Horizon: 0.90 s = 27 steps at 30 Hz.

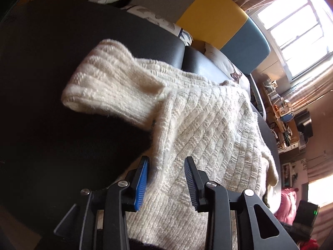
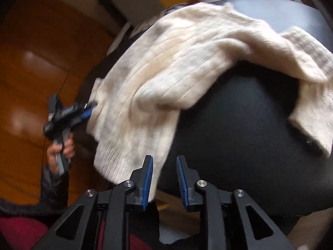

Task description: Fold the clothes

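A cream knitted sweater (image 1: 199, 125) lies spread over a black leather seat (image 1: 41, 83), its ribbed sleeve (image 1: 108, 83) folded out to the left. My left gripper (image 1: 166, 166) is open, its fingers straddling the sweater's near edge with knit fabric between them. In the right wrist view the sweater (image 2: 166, 62) is bunched on the black seat (image 2: 239, 135), one sleeve (image 2: 308, 87) trailing right. My right gripper (image 2: 164, 166) is open at the ribbed hem corner (image 2: 116, 162), which brushes its left finger. A hand holds the left gripper (image 2: 66, 112) at the sweater's left edge.
Yellow (image 1: 210, 14) and blue (image 1: 245, 45) cushions sit behind the seat, with a bright window (image 1: 295, 27) and a cluttered desk (image 1: 281, 112) beyond. Wooden floor (image 2: 31, 62) lies left of the seat. A pink bundle (image 1: 287, 204) sits low on the right.
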Available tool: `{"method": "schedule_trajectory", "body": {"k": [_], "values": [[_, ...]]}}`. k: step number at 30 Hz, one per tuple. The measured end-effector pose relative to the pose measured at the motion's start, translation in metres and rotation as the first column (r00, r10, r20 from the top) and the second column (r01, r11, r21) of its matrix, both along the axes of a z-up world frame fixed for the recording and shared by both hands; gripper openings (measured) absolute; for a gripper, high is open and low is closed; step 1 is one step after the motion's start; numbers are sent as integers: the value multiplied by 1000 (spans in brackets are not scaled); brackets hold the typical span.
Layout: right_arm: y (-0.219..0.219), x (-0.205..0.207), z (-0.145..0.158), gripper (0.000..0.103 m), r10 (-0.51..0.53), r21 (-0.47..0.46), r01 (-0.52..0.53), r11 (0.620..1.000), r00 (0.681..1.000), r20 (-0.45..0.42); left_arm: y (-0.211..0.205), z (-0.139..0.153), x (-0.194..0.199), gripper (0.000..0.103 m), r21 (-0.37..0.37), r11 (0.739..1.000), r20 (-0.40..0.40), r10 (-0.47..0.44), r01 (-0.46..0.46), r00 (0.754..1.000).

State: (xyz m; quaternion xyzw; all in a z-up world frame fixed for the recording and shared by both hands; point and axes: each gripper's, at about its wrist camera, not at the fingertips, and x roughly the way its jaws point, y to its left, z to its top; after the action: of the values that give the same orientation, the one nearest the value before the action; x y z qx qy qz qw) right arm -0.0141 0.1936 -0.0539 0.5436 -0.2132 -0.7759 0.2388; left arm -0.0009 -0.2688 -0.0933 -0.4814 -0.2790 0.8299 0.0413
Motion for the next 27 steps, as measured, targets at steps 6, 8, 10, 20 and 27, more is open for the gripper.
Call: {"method": "schedule_trajectory", "body": {"k": [6, 8, 10, 20, 27], "values": [[40, -75, -9, 32, -267, -23, 266, 964, 962, -52, 34, -2, 6, 36, 0, 990, 6, -142, 142, 990], [40, -102, -14, 32, -273, 45, 278, 960, 958, -88, 50, -6, 8, 36, 5, 977, 20, -212, 212, 977], [51, -128, -26, 30, -308, 146, 320, 936, 947, -95, 66, -13, 14, 36, 31, 959, 48, -283, 282, 958], [79, -162, -11, 29, -268, 408, 331, 851, 942, -203, -11, 54, -12, 42, -15, 990, -69, -138, 137, 988], [-24, -138, 20, 33, 25, 361, 76, 929, 964, -266, -133, 51, -64, 42, -227, 938, 59, 283, -263, 957]]}}
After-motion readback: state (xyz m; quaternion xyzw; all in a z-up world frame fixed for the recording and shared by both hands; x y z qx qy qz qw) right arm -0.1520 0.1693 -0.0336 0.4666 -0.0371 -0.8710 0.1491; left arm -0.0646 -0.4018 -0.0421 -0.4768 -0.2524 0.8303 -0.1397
